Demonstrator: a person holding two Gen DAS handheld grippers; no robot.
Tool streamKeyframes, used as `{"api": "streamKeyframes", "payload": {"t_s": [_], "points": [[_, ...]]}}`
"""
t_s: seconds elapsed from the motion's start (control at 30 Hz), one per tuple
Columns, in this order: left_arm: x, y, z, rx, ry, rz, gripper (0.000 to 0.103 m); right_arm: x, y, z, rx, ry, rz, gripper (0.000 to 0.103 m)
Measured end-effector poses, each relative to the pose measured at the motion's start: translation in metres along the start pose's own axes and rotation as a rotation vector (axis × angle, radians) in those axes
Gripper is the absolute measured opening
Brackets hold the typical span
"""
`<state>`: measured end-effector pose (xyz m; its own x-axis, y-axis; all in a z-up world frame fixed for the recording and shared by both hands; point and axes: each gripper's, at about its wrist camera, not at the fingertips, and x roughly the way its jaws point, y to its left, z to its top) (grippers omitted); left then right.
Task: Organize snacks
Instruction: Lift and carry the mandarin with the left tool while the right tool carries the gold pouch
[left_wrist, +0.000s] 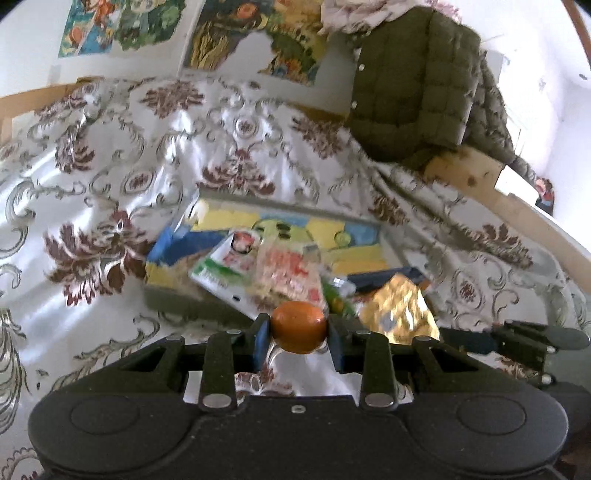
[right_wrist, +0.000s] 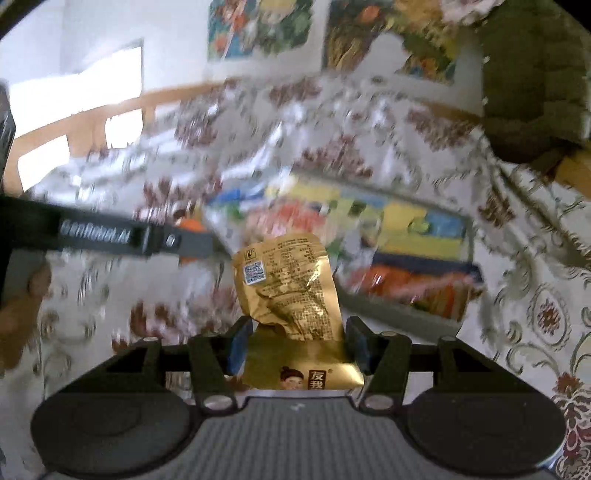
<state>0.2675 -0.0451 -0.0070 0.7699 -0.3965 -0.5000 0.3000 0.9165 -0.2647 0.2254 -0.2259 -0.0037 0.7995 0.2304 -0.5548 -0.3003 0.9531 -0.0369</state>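
My left gripper (left_wrist: 298, 328) is clamped on a small orange fruit (left_wrist: 298, 326); the blue pads press it from both sides, and it sits right at the fingertips, clear of the cloth below. My right gripper (right_wrist: 298, 341) holds a crumpled gold snack packet (right_wrist: 295, 295), pinched at its lower part with the printed back standing up above the fingers and the front flap hanging toward the camera. Those jaws stand moderately apart, filled by the packet's width.

Ahead of both tools lies a shallow tray (left_wrist: 177, 301) with a yellow, blue and green picture on its floor, resting on the floral cloth (left_wrist: 110, 177). Other snack packs (left_wrist: 258, 269) are piled in the tray's near half. In the left view the fruit hangs just in front of the tray's near wall, and the gold packet shows just to its right, near the tray's right part. A green quilted jacket (left_wrist: 417, 85) lies well beyond, at the far right.
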Motion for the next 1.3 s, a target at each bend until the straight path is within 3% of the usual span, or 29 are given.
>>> {"api": "streamKeyframes", "payload": {"t_s": [0.33,0.63,0.8,1.3], "points": [[0.036,-0.009,0.025,-0.007,-0.021,0.014,0.035,0.024,-0.051,0.029,0.138,-0.172,-0.084,0.06],[0.102,-0.018,0.056,-0.017,0.006,0.033,0.035,0.059,-0.084,0.039,0.198,-0.164,-0.092,0.061],[0.129,-0.021,0.069,-0.022,0.044,0.049,0.035,0.078,-0.092,0.042,0.223,-0.119,-0.113,0.061],[0.159,-0.026,0.062,-0.092,0.14,0.044,0.035,0.091,-0.101,0.033,0.253,-0.051,-0.129,0.061]]}}
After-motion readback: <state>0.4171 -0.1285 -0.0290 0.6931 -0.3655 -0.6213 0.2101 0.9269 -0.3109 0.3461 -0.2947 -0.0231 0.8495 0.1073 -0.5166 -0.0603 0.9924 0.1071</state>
